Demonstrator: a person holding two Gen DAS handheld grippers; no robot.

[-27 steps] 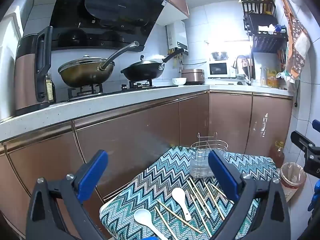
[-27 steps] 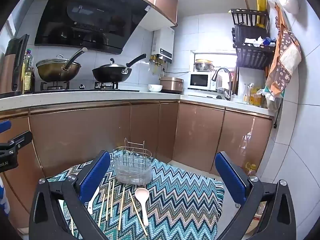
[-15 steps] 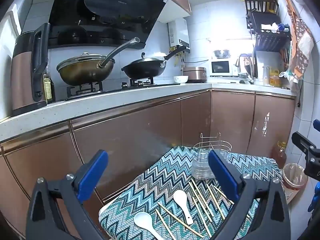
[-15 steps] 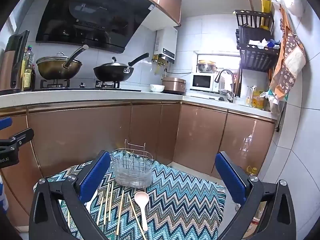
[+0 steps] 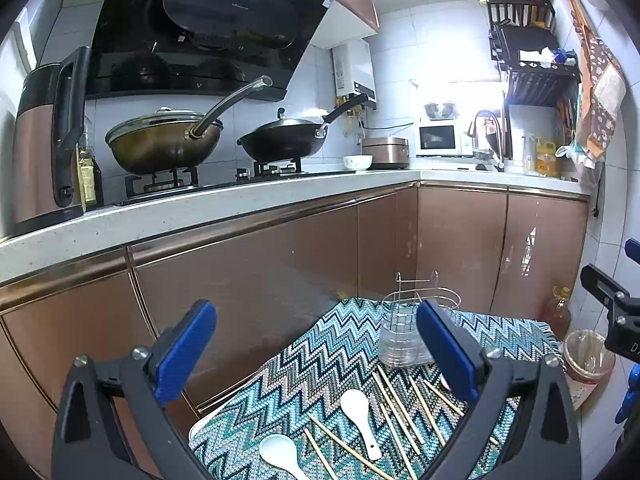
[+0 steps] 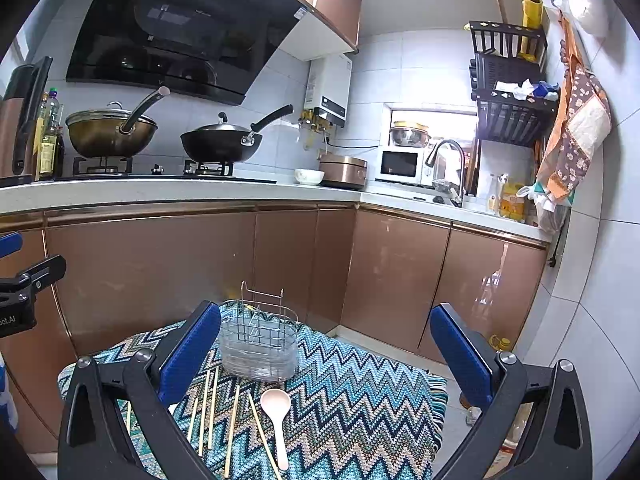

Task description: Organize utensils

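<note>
A wire utensil holder (image 5: 412, 330) (image 6: 258, 344) with a clear plastic base stands on a low table under a zigzag cloth (image 5: 320, 364) (image 6: 360, 408). In front of it lie several wooden chopsticks (image 5: 400, 408) (image 6: 210, 412), two white spoons (image 5: 358, 406) (image 5: 280, 452) and a pale pink spoon (image 6: 276, 404). My left gripper (image 5: 316, 348) is open and empty, above the near left part of the table. My right gripper (image 6: 326, 348) is open and empty, above the table's near side.
Brown kitchen cabinets (image 6: 280, 264) with a white counter (image 5: 240, 200) stand behind the table. Two woks (image 5: 164, 144) (image 5: 284, 142) sit on the stove. A lined bin (image 5: 586, 360) and an oil bottle (image 5: 558, 312) stand on the floor at the right.
Both cameras have tilted slightly upward, so the table and utensils sit lower in view. Both grippers stay open and nothing on the table has moved.
</note>
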